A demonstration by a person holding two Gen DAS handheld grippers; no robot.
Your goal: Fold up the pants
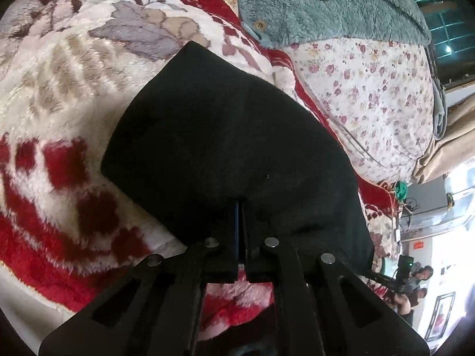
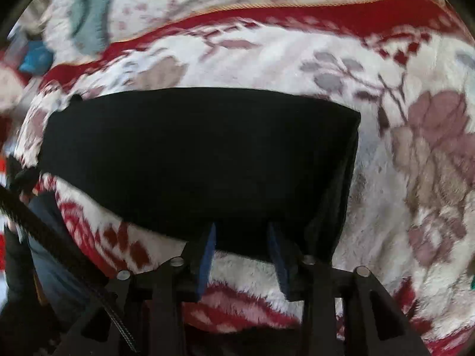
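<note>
Seen from the left wrist, the left gripper [image 1: 240, 207] has its fingers [image 1: 228, 231] pressed together on the near edge of the black pants [image 1: 231, 136], only a thin blue sliver of pad showing between them. The pants lie as a dark folded slab across a plush blanket [image 1: 59, 95] patterned in red, white and muted purple leaves, their far corner pointing toward the top of the frame. Beyond them a teal fleece garment [image 1: 320, 9] with wooden buttons rests on a white quilt [image 1: 371, 89] printed with small purple flowers. A beige curtain [image 1: 445, 145] hangs at the right edge, and two people [image 1: 415, 284] with camera gear stand small in the lower right. From the right wrist the picture is blurred. The right gripper [image 2: 242, 231] holds its blue-padded fingers [image 2: 207, 252] well apart, having just been opening, with the near hem of the pants [image 2: 202, 160] lying at the fingertips; whether the hem reaches in between the pads cannot be told, and neither pad presses on the cloth. Here the pants stretch as a wide black band across the same blanket [image 2: 415, 178], one side drooping in a loose fold at the right. A black braided cable [image 2: 59, 243] runs diagonally through the lower left corner, past a person's blue denim leg [image 2: 56, 270].
</note>
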